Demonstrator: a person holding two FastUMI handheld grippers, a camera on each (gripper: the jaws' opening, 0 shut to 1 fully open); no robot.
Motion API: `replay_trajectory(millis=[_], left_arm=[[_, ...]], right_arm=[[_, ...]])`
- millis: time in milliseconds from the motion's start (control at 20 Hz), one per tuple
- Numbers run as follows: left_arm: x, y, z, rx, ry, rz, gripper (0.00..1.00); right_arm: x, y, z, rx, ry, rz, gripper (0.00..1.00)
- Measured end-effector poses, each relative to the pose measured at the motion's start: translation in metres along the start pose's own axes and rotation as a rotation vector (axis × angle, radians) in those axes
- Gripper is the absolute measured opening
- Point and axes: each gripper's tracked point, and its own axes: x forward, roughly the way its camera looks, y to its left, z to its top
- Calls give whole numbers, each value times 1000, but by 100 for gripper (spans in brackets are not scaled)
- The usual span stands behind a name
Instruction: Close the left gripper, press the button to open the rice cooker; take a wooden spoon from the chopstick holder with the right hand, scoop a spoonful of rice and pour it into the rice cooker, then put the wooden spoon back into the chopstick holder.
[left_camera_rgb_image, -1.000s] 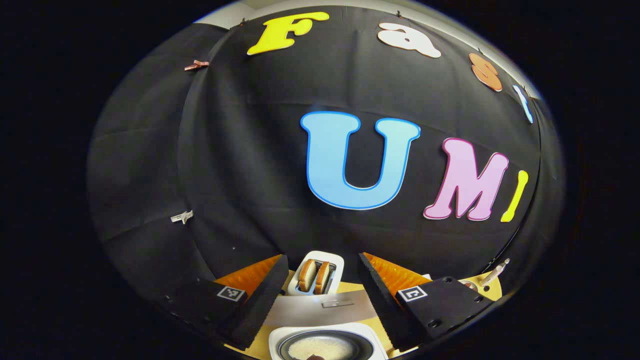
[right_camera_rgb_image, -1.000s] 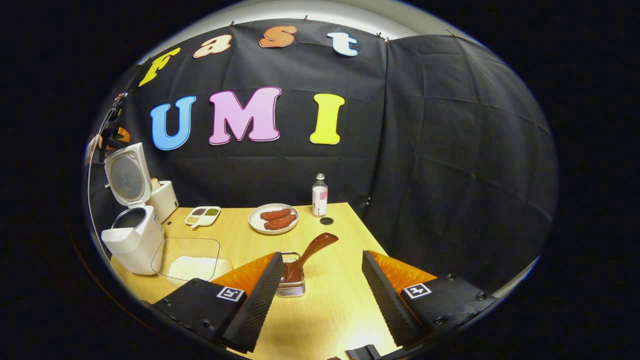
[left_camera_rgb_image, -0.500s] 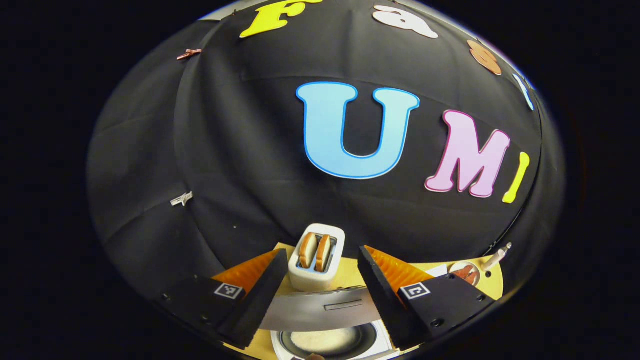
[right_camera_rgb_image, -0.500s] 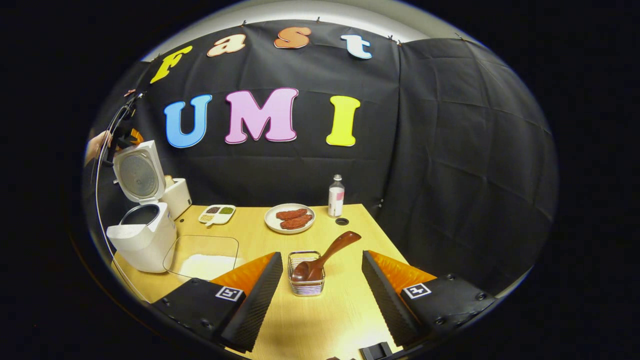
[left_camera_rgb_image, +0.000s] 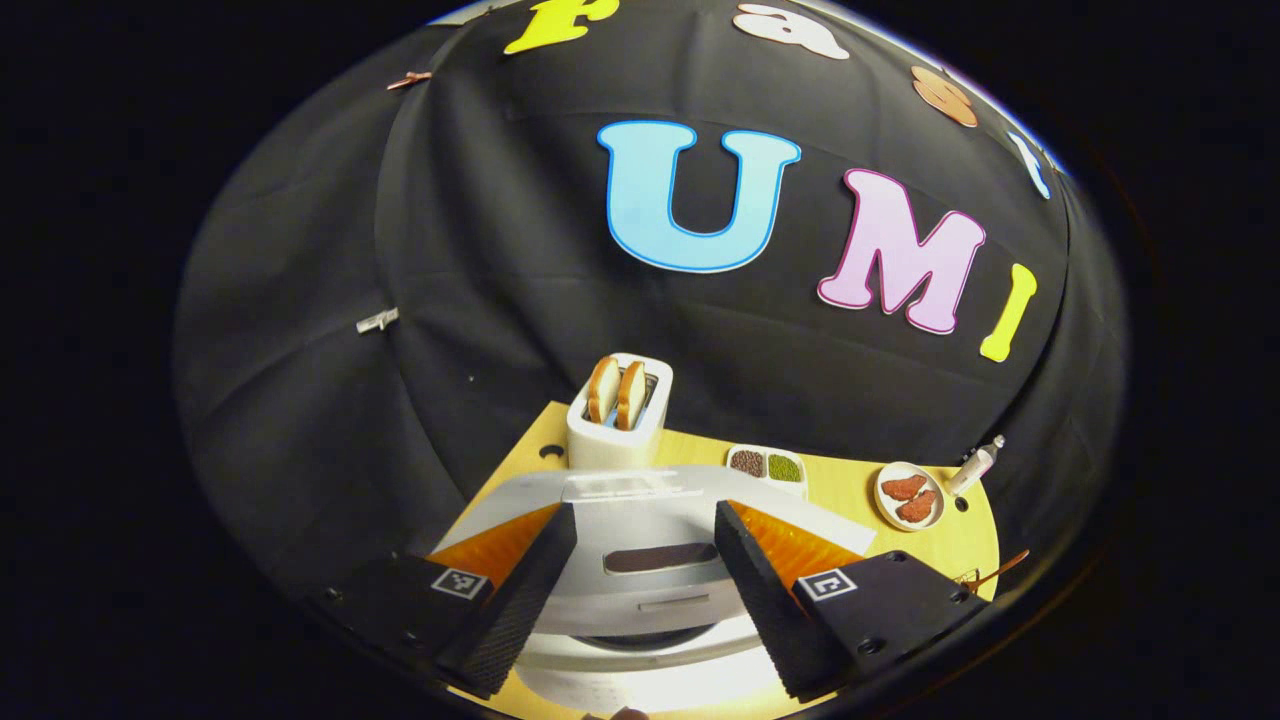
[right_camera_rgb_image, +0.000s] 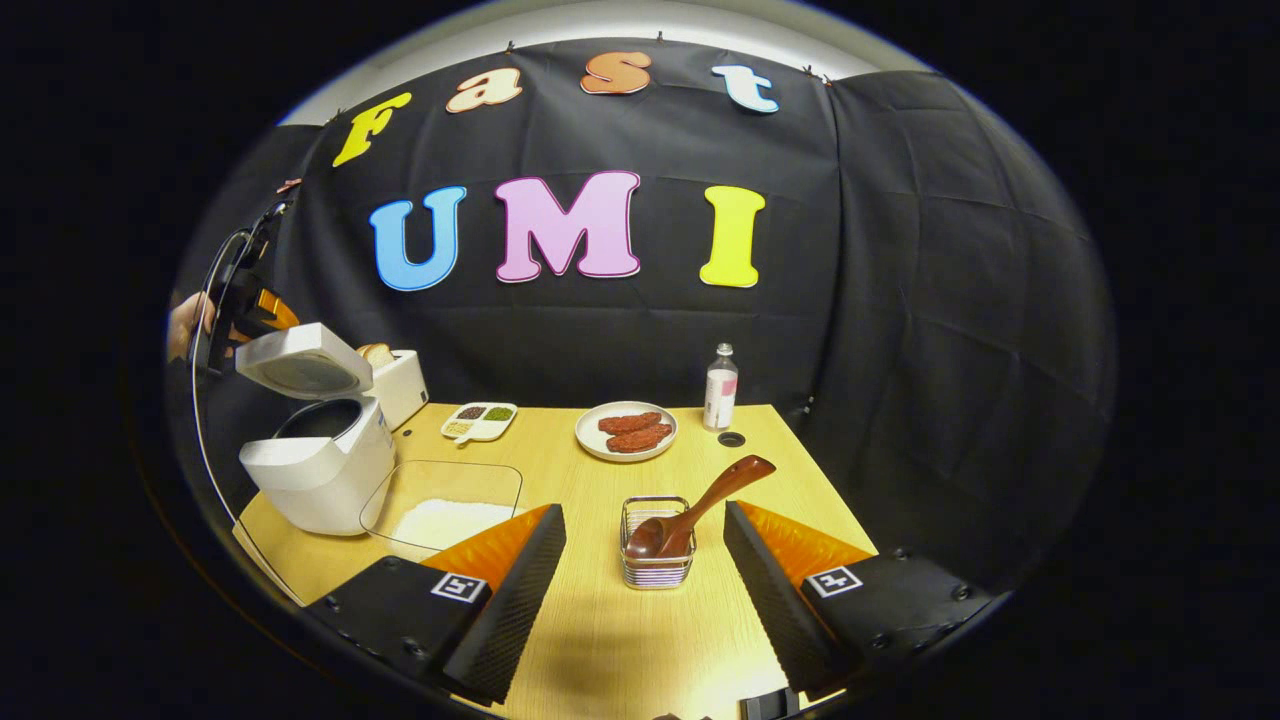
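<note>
Well, the wooden spoon (right_camera_rgb_image: 700, 510) sits back in the chopstick holder (right_camera_rgb_image: 657, 545), handle leaning out to the right, so the listed steps look done. The right gripper (right_camera_rgb_image: 645, 590) hangs just short of the holder, jaws wide apart and empty. Over at the tabletop's (right_camera_rgb_image: 600, 640) left end, the left gripper (left_camera_rgb_image: 640, 590) sits above the rice cooker (right_camera_rgb_image: 325, 440), jaws spread on either side of its half-lowered lid (left_camera_rgb_image: 640, 530). I'd guess the next move is to press that lid down evenly until it latches.
</note>
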Motion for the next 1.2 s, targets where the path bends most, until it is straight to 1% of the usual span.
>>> replay_trajectory(millis=[100, 250, 500, 550, 600, 650, 700, 800, 900, 1000, 1050, 1100, 1150, 1200], left_arm=[[0, -3, -21, -19, -28, 12, 98], [1, -3, -57, -4, -42, 37, 98], [13, -3, -111, 44, -8, 71, 99], [16, 9, -125, 58, 6, 77, 99], [17, 9, -131, 81, 15, 84, 99], [17, 9, -129, 102, -14, 85, 100], [19, 10, -134, 100, -18, 79, 100], [20, 7, -130, 105, -60, 58, 100], [19, 8, -134, 117, -94, 58, 100], [16, 8, -128, 115, -115, 62, 100], [13, 7, -130, 121, -110, 75, 100], [4, 9, -125, 129, -144, 108, 99], [-4, 8, -112, 133, -200, 125, 98], [-25, -2, -98, 136, -268, 116, 97]], right_arm=[[-1, -2, -4, -12, 7, 3, 100], [-4, -2, -8, -14, 17, 13, 99], [-3, 0, -21, -38, 44, 28, 100], [-3, 2, -22, -43, 47, 34, 99], [-2, 4, -23, -48, 50, 41, 100], [-2, 6, -23, -54, 51, 45, 100], [-1, 8, -23, -56, 51, 51, 100], [2, 15, -26, -60, 58, 70, 99], [5, 23, -27, -75, 66, 92, 100], [7, 30, -24, -84, 63, 105, 100], [9, 35, -21, -80, 58, 114, 100], [11, 40, -16, -78, 52, 124, 100], [13, 44, -10, -83, 41, 129, 100], [13, 48, -2, -88, 25, 133, 100]])
